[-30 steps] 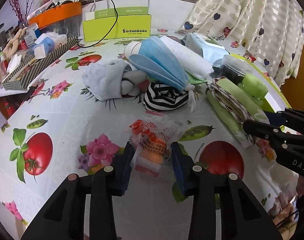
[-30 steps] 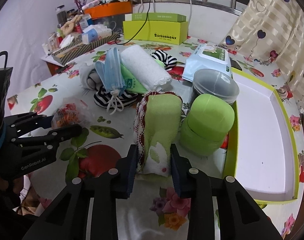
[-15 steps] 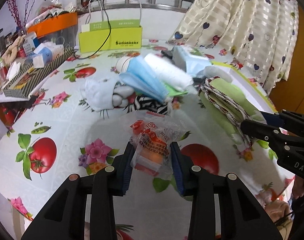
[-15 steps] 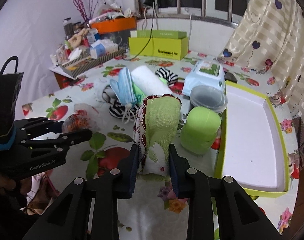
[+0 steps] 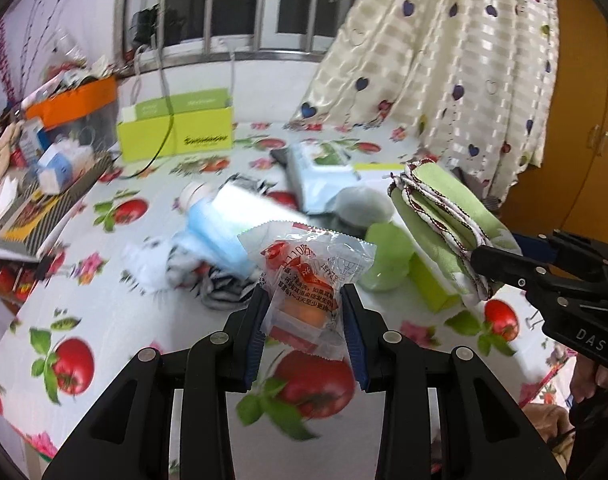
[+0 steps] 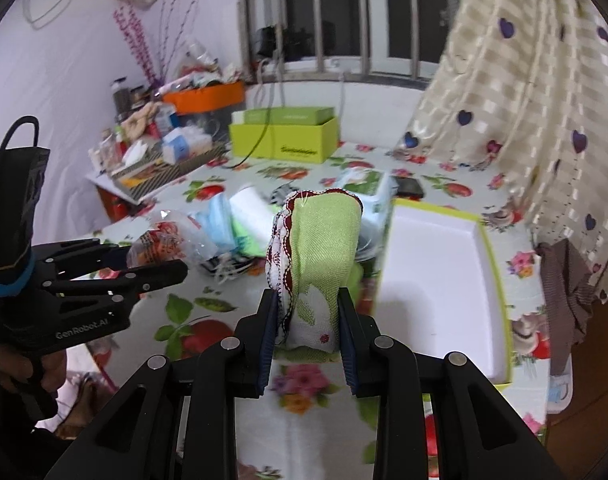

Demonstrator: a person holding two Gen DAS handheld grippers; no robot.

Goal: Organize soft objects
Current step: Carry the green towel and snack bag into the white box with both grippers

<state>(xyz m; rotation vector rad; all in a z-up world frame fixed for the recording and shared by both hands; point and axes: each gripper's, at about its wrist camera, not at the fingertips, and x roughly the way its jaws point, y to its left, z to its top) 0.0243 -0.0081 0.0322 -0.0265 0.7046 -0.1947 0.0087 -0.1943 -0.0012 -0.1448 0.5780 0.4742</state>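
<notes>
- Left wrist view: the left gripper (image 5: 304, 320) is clamped on one clear plastic packet (image 5: 306, 280) with red print and an orange item inside; the packet is held above the floral tablecloth (image 5: 104, 312).
- Same view: the packet's lower edge hangs below the pads; its print is too small to read.
- Beyond the packet, the pile of soft things is motion-blurred: one blue face mask (image 5: 216, 232), one white roll (image 5: 252, 204) and one striped black-and-white cloth (image 5: 224, 292) can be told apart; the rest cannot.
- Right of the packet, the right gripper (image 5: 480, 262) enters from the frame edge, pinching one folded green cloth (image 5: 448, 216); its body is cut off.
- Right wrist view: the right gripper (image 6: 306, 320) grips the green cloth (image 6: 324, 256), which stands upright between the pads, red-and-white trim along its left edge.
- Right of the cloth lies one white tray (image 6: 436, 280) with a lime rim; its near left corner is hidden behind the cloth.
- Left of the cloth, the left gripper (image 6: 160, 264) holds the packet (image 6: 160, 244), partly hidden by its fingers.
- One lime box (image 6: 284, 140) stands beyond the cloth, by the window.
</notes>
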